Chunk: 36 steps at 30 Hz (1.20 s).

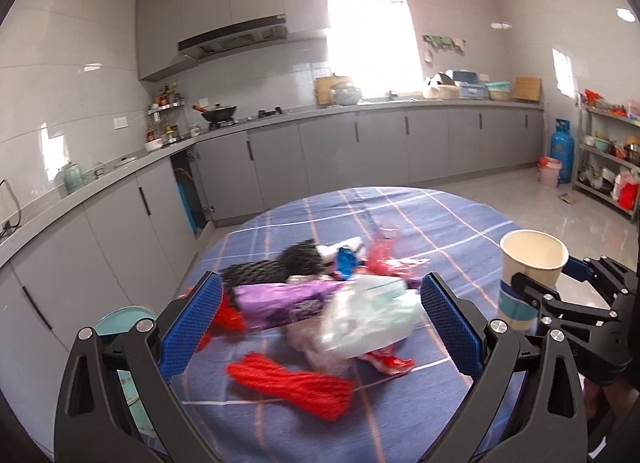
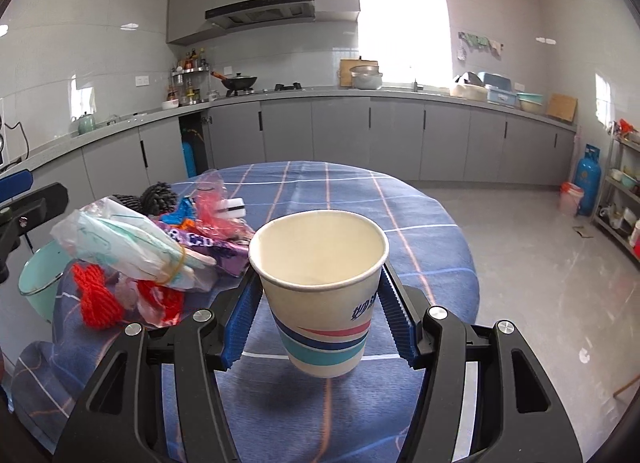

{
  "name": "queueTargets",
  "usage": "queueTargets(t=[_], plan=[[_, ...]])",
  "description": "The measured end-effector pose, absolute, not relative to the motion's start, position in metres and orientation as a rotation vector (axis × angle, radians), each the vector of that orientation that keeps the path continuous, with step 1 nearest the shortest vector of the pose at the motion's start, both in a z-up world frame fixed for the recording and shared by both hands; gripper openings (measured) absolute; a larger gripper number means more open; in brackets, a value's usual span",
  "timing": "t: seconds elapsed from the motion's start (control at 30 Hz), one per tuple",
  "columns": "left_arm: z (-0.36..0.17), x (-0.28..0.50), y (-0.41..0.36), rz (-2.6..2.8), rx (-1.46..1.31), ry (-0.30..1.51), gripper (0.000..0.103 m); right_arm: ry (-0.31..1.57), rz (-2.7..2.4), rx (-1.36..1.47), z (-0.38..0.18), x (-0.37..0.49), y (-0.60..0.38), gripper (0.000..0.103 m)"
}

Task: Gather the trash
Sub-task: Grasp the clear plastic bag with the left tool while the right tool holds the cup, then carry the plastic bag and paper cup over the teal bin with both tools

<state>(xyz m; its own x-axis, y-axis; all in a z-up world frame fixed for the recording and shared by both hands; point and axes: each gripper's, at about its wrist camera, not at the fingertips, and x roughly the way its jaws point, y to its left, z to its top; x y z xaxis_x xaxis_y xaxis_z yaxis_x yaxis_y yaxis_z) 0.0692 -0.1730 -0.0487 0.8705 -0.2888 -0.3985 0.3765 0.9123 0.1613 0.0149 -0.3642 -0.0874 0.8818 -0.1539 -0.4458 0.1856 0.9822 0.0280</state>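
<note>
Cream paper cup (image 2: 322, 295) with blue, red, teal stripes; blue plaid tablecloth (image 2: 420, 223).

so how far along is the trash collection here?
Early. Nothing visibly binned yet. In hand: the right gripper is shut on the paper cup, lifted above the tablecloth. The left gripper is open, hovering at the trash pile around the clear plastic bag. Left: purple wrapper, red mesh, black mesh and other scraps. A teal bin sits beside the table.
</note>
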Motion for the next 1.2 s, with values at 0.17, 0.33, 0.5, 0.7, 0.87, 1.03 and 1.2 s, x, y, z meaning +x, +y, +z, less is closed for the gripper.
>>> queueTargets(t=[0.17,0.33,0.5,0.7,0.87,1.03,1.2], plan=[[-0.066,0.079,-0.184,-0.353,0.273,0.418,0.098,0.446,-0.176,0.063,-0.090,0.014,-0.363,0.059],[-0.074,0.088,-0.176,-0.388,0.246,0.461,0.081,0.450,-0.151,0.062,-0.094,0.016,-0.359,0.059],[-0.081,0.088,-0.178,-0.481,0.226,0.515,0.050,0.443,-0.136,0.057,-0.092,0.014,-0.355,0.059],[-0.072,0.078,-0.176,-0.501,0.223,0.475,0.043,0.424,-0.115,0.068,-0.078,0.011,-0.352,0.059],[-0.060,0.067,-0.167,-0.492,0.209,0.421,0.042,0.386,-0.074,0.071,-0.053,0.007,-0.340,0.059],[-0.042,0.057,-0.149,-0.448,0.195,0.357,0.042,0.375,-0.025,0.063,-0.038,0.009,-0.322,0.059],[-0.029,0.055,-0.124,-0.392,0.185,0.330,0.042,0.371,0.013,0.049,-0.035,0.017,-0.304,0.059]])
